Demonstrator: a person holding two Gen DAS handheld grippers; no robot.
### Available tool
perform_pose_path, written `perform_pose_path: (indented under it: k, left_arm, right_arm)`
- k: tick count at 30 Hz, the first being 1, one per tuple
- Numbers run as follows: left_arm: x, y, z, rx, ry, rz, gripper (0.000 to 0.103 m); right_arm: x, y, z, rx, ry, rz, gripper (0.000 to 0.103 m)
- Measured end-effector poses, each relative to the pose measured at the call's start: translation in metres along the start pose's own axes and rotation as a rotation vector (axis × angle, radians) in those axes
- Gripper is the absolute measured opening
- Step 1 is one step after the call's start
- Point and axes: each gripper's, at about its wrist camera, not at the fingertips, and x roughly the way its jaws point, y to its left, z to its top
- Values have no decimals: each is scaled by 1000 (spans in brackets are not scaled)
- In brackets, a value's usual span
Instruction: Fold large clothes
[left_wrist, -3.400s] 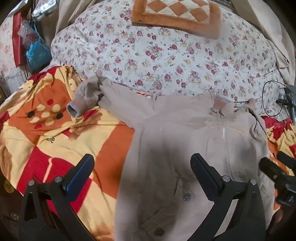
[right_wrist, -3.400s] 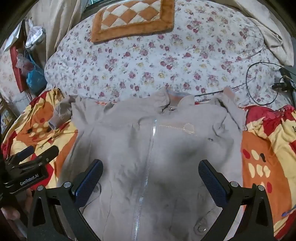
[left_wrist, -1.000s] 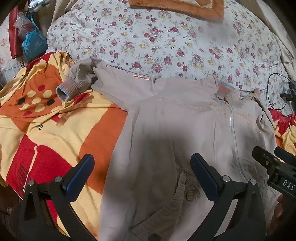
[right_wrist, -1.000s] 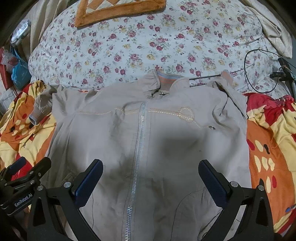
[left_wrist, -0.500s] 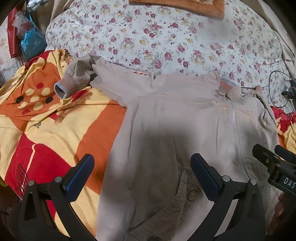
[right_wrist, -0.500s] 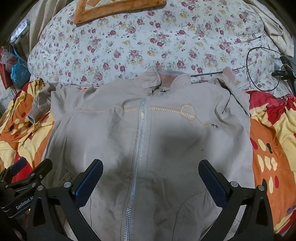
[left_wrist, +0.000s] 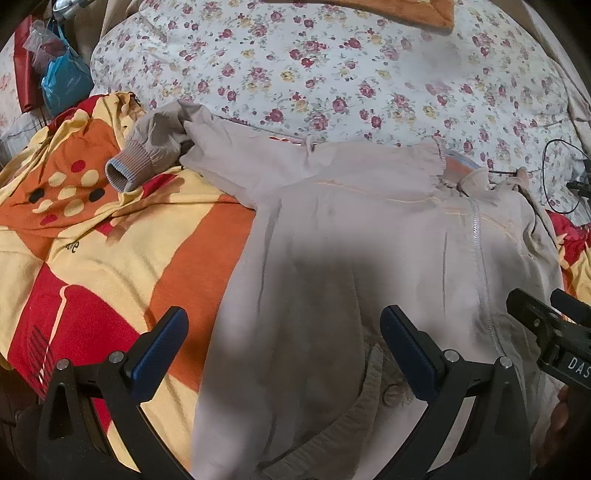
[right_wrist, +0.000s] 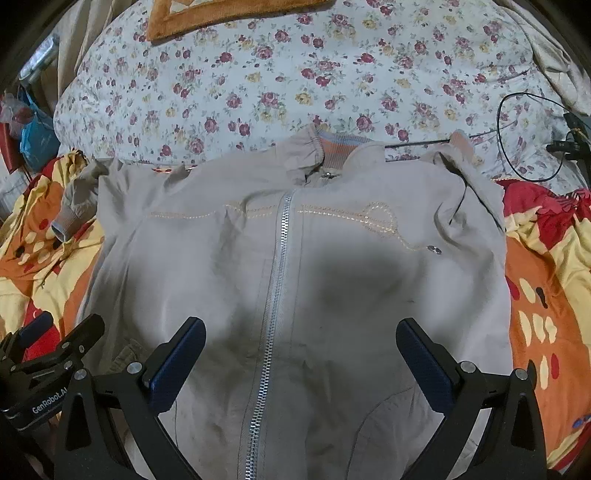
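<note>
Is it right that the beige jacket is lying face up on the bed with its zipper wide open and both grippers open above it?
Not quite: the zipper is closed up to the collar, as the right wrist view shows. The beige jacket does lie face up, with the left gripper and right gripper open.

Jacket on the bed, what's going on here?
A person holds a pair of tongs in each hand over a beige zip-up jacket laid front-up on a red, orange and yellow blanket. The left tongs and right tongs are both open and hold nothing. The zipper is closed; one sleeve is bunched, its ribbed cuff lying on the blanket. No fold has been made yet.
</note>
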Motion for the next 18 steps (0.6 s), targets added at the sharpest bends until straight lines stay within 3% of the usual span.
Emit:
perform_pose_path:
  k: [18]
  left_arm:
    - [11, 24, 11, -52, 8, 28, 103]
  right_arm:
    - [10, 7, 4, -19, 16, 15, 103]
